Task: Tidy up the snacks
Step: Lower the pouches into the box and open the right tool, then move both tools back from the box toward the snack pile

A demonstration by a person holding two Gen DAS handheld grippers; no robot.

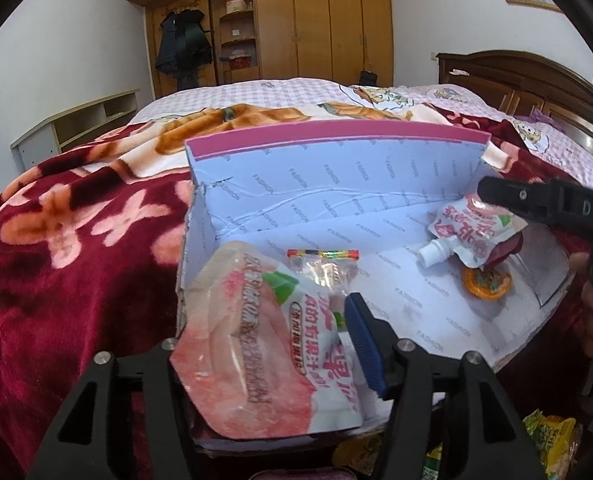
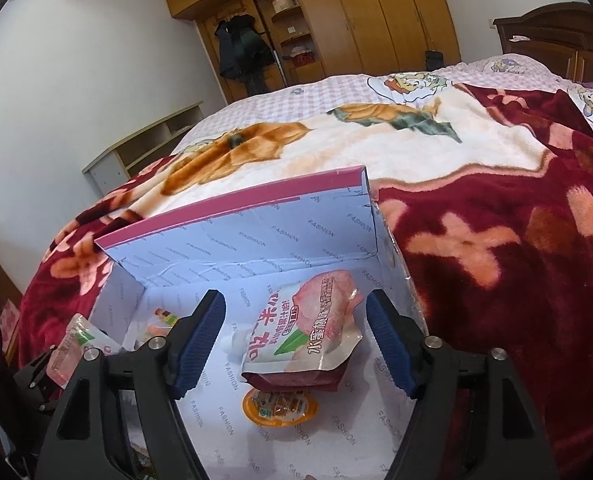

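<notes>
**Two peach pouches at an open box on the bed**

A pale blue cardboard box (image 1: 336, 208) with a pink top edge sits on a dark red flowered blanket (image 1: 76, 248). Its far wall stands tall, the side walls are lower, and the near side is low enough for both tools to reach in over it.

The left gripper (image 1: 264, 344) is closed on a pink peach drink pouch (image 1: 256, 344), held over the box's near left corner. Only its blue right pad (image 1: 362, 344) shows; the pouch hides the left one. Just beyond the held pouch lies a small clear packet with a striped top (image 1: 322, 266) on the box floor, with bare floor between it and the far wall.

The right gripper (image 2: 296, 344) hangs over the right half of the box with its fingers spread wide and nothing between them. Below the gap a second peach pouch (image 2: 308, 328) lies on the floor, its white cap pointing left, partly resting on an orange jelly cup (image 2: 280, 408). The box's right wall is close beside this pouch.

The left view alone shows yellow-green snack bags (image 1: 548, 436) outside the box at the lower right. The right view shows the second pouch's printed face and the jelly cup's lid plainly. A wooden wardrobe (image 2: 356, 20) fills the background in both.
</notes>
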